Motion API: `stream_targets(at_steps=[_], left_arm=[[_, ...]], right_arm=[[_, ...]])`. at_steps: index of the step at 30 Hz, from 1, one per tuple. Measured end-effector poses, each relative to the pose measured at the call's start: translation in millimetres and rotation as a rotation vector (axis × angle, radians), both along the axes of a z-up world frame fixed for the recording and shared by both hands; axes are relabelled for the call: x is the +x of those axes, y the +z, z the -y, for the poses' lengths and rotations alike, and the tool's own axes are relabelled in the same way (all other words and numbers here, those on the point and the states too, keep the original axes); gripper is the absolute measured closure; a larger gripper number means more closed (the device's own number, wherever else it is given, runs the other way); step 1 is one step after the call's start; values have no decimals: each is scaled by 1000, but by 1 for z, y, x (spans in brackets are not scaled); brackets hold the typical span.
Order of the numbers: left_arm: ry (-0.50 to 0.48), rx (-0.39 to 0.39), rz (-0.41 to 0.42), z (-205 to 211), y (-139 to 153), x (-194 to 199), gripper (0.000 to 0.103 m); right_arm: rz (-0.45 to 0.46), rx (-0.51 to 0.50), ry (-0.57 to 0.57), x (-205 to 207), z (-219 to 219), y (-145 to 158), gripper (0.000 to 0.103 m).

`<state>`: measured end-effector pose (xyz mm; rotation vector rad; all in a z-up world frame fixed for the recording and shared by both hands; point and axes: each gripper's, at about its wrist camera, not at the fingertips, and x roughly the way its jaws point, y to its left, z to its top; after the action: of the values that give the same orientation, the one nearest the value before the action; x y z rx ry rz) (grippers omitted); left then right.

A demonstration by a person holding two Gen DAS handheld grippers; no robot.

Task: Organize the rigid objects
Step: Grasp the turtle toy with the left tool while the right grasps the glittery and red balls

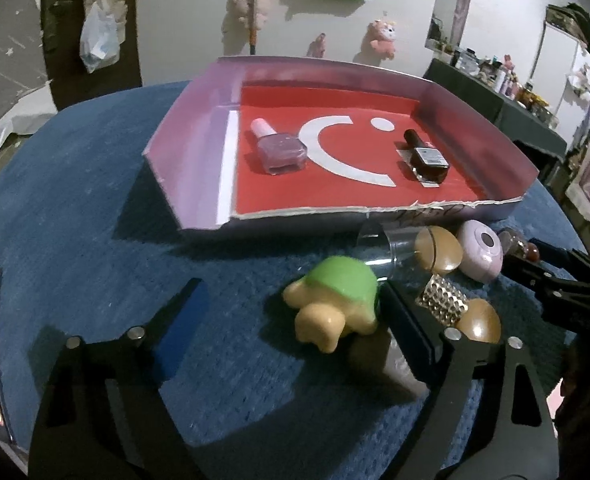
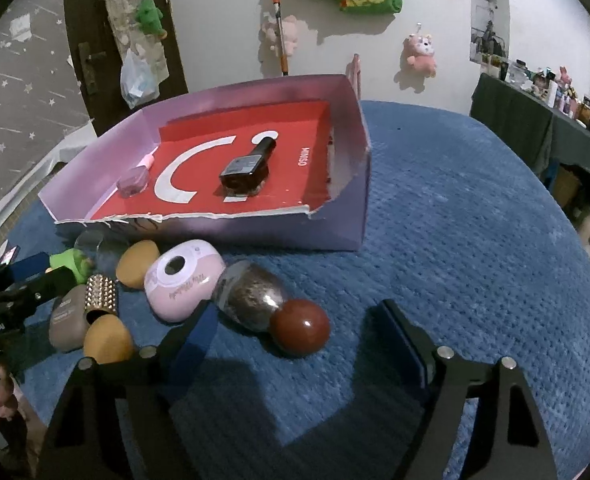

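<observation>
Between the wide-spread fingers of the left gripper [image 1: 291, 316], nothing gripped yet, lies a green-shelled turtle toy [image 1: 335, 304] on the blue surface [image 1: 95, 208], touching the right-hand finger. The right gripper [image 2: 291, 344] is open too, empty, near a dark bottle with a red round cap [image 2: 271, 312]. Two nail polish bottles — one pink [image 1: 279, 148], one dark [image 1: 425, 156] — already lie in the red-floored box [image 1: 191, 120]. Left outside, I judge: the turtle, a pink case [image 2: 183, 280], a studded bottle [image 2: 101, 294], tan-capped pieces. A clear item behind the turtle is hard to make out.
</observation>
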<state>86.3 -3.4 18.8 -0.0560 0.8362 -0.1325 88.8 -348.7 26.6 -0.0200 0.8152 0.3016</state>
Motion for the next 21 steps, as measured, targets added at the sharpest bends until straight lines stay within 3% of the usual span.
stream_targets(at_steps=[4, 6, 10, 14, 19, 21], left_arm=[[-18, -12, -3, 0, -2, 5, 18], [-40, -32, 1, 0, -2, 3, 30], [-104, -80, 3, 2, 0, -1, 56], [-110, -33, 19, 8, 3, -5, 55], [-102, -82, -7, 1, -2, 0, 52], [-87, -107, -21, -4, -6, 4, 44]], right_arm=[[0, -20, 13, 2, -8, 1, 38], [0, -13, 25, 2, -11, 1, 45], [-8, -22, 30, -3, -16, 2, 46], [-31, 6, 75, -15, -20, 4, 46], [-17, -8, 113, -29, -31, 2, 44], [-4, -15, 112, -29, -34, 0, 42]])
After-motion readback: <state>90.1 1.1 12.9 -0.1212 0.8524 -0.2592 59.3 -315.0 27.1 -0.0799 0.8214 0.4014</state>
